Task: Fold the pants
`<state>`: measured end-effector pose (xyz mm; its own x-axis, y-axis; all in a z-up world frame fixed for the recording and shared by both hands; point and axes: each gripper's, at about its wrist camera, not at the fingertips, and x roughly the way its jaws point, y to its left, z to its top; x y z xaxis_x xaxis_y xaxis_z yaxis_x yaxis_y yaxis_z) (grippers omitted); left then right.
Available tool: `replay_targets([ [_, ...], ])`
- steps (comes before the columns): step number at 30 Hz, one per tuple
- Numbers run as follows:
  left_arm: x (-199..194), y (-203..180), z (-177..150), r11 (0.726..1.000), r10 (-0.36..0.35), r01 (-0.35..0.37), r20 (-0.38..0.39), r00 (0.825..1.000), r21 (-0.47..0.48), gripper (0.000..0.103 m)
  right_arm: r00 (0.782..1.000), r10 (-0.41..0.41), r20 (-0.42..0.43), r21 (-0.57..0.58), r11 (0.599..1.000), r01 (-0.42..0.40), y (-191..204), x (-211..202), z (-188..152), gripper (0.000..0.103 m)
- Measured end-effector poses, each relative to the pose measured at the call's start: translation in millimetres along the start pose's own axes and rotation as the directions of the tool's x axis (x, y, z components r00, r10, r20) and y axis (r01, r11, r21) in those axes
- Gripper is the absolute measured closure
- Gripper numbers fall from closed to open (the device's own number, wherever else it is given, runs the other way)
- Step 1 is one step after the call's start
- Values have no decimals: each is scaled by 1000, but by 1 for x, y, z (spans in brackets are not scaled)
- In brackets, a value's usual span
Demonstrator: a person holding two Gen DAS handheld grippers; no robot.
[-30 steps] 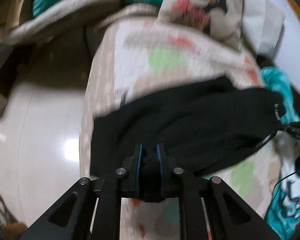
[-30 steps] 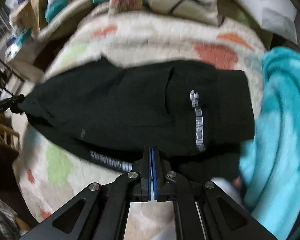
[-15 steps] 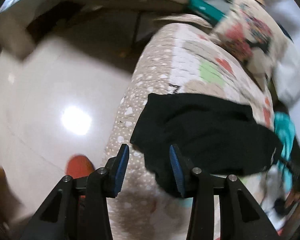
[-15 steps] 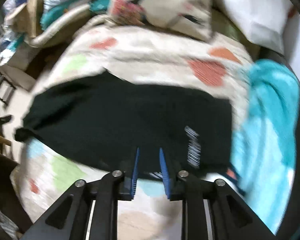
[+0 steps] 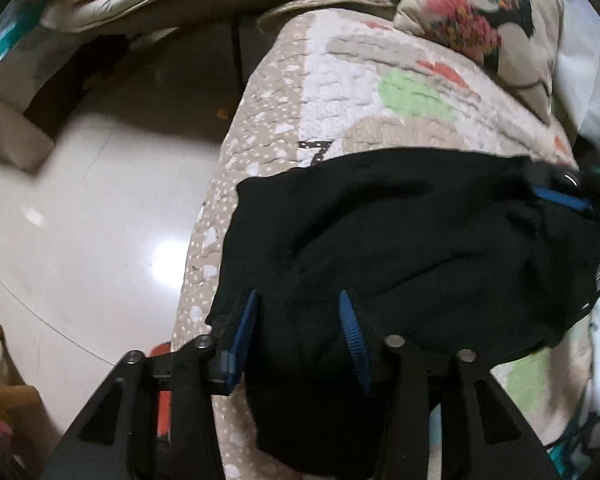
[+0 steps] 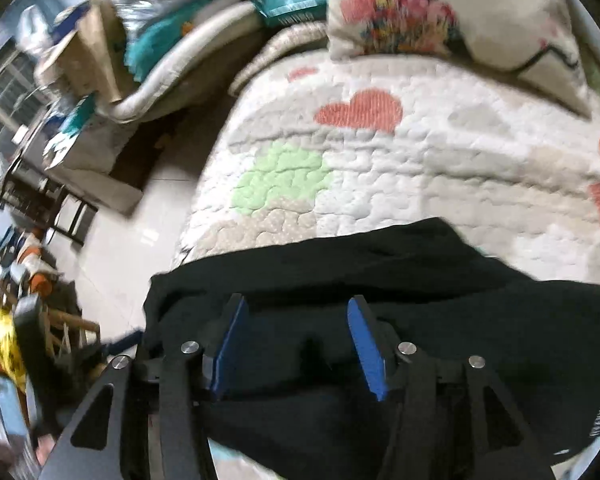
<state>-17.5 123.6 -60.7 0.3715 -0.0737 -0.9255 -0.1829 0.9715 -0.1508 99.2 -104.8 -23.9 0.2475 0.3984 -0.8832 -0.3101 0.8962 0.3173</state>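
Black pants (image 5: 400, 232) lie folded across a quilted bed cover (image 5: 360, 80), white lettering near their right end. My left gripper (image 5: 298, 316) points down at the pants' left end near the bed's edge. Its jaws are closing, with a bunch of black cloth in the gap between the blue pads. In the right wrist view my right gripper (image 6: 296, 320) hovers over the pants (image 6: 420, 280), jaws opening wide, black cloth below and between them. The right gripper's blue pad (image 5: 560, 196) also shows at the pants' far right edge in the left wrist view.
A patterned pillow (image 6: 480, 20) lies at the head of the bed cover (image 6: 380, 160). Shiny pale floor (image 5: 100, 220) runs along the bed's left side. Piled bedding and boxes (image 6: 120, 60) stand beyond it, with chairs and clutter (image 6: 28, 320) at lower left.
Both grippers were shut a second ago and now stand apart. The right gripper has swept left along the pants. The left gripper let go, then settled over the pants' left end.
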Motion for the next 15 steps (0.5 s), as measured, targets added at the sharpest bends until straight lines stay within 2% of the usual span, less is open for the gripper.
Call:
replay_targets([
  [1, -1, -1, 2, 1000, 17, -17, 7, 1000, 3, 84, 1000, -4, -18, 33, 999, 5, -1, 10, 3, 46],
  [4, 1, 5, 4, 999, 6, -6, -3, 1000, -41, 89, 998, 3, -62, 146, 989, 7, -7, 42, 11, 49],
  [6, 3, 13, 7, 996, -12, 10, -19, 1000, -87, 90, 997, -52, -61, 147, 987, 60, -7, 47, 16, 79],
  [7, 4, 16, 9, 994, -19, 15, -30, 999, -105, 90, 996, -67, -53, 142, 987, 74, -6, 46, 18, 85],
  [8, 5, 17, 11, 992, -23, 17, -43, 999, -121, 91, 997, -62, -38, 137, 988, 66, -6, 43, 20, 100],
  [15, -2, 17, 43, 988, 34, -39, -35, 999, -147, 91, 996, -49, 80, 110, 993, 40, 1, 18, 45, 101],
])
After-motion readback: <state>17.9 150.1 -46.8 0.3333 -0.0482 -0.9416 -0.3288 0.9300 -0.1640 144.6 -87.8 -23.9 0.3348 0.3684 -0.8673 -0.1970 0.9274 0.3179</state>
